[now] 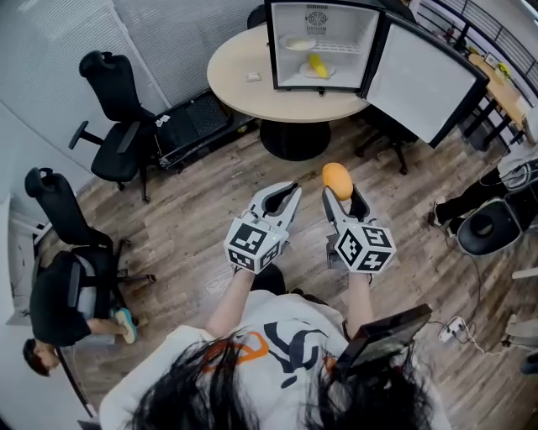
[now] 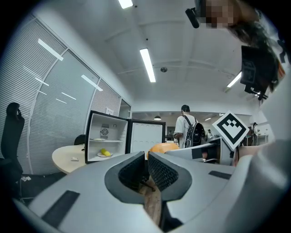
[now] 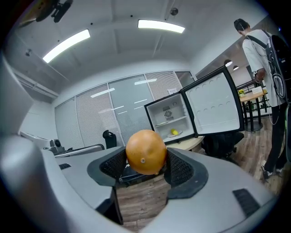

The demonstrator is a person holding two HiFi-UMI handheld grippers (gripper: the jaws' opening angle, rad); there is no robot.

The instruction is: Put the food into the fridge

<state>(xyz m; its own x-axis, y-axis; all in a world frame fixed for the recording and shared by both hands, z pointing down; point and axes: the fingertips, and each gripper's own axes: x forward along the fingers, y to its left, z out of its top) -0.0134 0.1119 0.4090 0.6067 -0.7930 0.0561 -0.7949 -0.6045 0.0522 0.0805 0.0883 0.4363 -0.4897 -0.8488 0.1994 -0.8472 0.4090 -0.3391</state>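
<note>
An orange (image 3: 145, 151) is clamped in the right tongs (image 1: 343, 198), well apart from the open fridge (image 1: 336, 25) on the table (image 1: 235, 63). The left tongs (image 1: 288, 195) are closed, empty. 1 yellow fruit (image 1: 316, 65), possibly a lemon, is seen inside.

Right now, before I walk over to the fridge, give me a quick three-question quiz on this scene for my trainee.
1. True or false: the fridge door stands open.
2. Which side holds the orange? A) left B) right
3. Fill in: the fridge stands on a round ____.
Key: 1 true; 2 B, the right tongs; 3 table.
</note>
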